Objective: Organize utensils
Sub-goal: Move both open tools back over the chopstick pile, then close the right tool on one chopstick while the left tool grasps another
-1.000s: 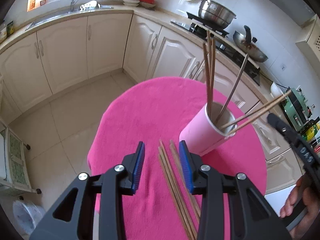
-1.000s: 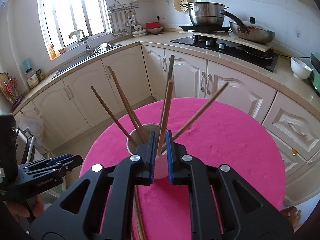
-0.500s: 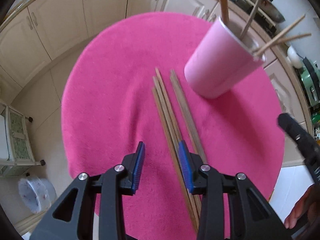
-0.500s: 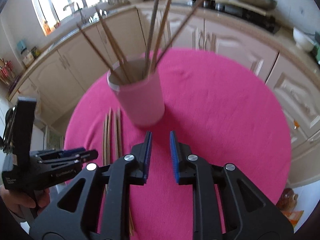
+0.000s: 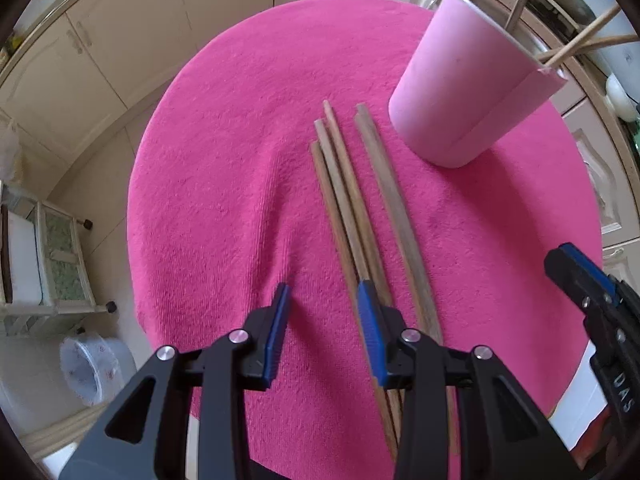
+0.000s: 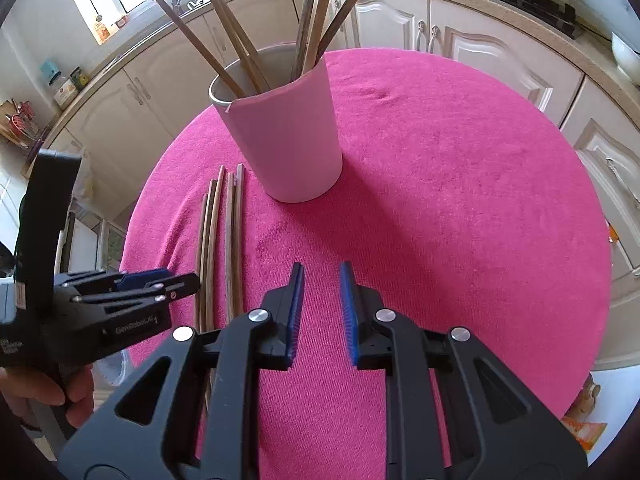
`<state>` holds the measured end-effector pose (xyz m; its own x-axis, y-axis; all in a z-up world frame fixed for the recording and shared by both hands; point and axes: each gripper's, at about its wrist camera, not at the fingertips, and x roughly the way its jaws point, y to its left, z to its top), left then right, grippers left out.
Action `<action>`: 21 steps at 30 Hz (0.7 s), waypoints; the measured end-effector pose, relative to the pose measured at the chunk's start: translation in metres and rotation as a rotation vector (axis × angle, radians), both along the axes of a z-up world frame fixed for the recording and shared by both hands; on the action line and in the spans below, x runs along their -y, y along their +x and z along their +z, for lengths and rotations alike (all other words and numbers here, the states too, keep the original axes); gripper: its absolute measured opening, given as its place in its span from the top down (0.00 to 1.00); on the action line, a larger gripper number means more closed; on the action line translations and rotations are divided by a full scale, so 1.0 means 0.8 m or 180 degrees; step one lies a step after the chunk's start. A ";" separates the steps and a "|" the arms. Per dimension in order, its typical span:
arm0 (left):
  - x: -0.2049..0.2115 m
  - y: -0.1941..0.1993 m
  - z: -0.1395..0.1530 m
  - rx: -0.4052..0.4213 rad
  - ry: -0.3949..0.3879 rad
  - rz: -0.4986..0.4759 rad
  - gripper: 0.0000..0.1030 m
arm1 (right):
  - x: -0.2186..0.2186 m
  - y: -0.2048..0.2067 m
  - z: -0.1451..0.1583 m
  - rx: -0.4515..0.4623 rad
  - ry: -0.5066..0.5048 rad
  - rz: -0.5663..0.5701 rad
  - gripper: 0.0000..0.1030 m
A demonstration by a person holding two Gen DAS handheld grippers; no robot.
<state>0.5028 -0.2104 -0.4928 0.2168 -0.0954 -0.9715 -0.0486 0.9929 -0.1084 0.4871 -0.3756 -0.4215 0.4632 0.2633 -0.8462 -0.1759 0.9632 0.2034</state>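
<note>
Several wooden chopsticks (image 5: 352, 200) lie side by side on the round table's pink cloth (image 5: 224, 168). The pale pink cup (image 5: 472, 92) stands upright beyond them and holds several more chopsticks (image 6: 240, 52). My left gripper (image 5: 324, 288) points steeply down, open, with bare cloth between its blue pads. Its right finger (image 5: 370, 320) hangs over the near ends of the loose chopsticks. My right gripper (image 6: 322, 268) is open by a narrow gap, empty, over the cloth in front of the cup (image 6: 288, 140). The left gripper (image 6: 160, 284) and loose chopsticks (image 6: 224, 240) are to its left.
Cream kitchen cabinets (image 6: 480, 52) ring the table, with a stove at the back. On the floor to the left stand a small cart (image 5: 44, 264) and a white bin (image 5: 92, 368). The right gripper (image 5: 580, 276) shows near the table's right edge. A hand (image 6: 40, 392) holds the left gripper.
Both grippers have sunk toward the table and tipped downward. The right gripper has let go of the chopstick it held in the cup and its jaws stand apart.
</note>
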 end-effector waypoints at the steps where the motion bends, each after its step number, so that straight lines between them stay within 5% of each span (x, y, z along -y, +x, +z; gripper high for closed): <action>1: 0.002 0.001 -0.001 -0.0013 -0.0001 0.0017 0.66 | -0.001 0.002 -0.001 0.0001 0.0002 0.0011 0.81; 12: 0.041 0.026 0.000 -0.0215 0.0458 -0.0062 0.67 | -0.002 0.013 -0.008 -0.0109 0.0013 0.0164 0.82; 16: 0.046 0.029 0.006 -0.0237 0.0411 -0.0069 0.87 | -0.006 0.019 -0.013 -0.0173 -0.0003 0.0234 0.82; 21: 0.015 0.031 0.012 -0.0262 0.0120 0.0046 0.93 | -0.018 0.028 -0.020 -0.0261 0.0000 0.0335 0.82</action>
<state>0.5276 -0.2227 -0.4832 0.1370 -0.0560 -0.9890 -0.0702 0.9953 -0.0661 0.5093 -0.3610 -0.4375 0.3621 0.3069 -0.8801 -0.2587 0.9402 0.2214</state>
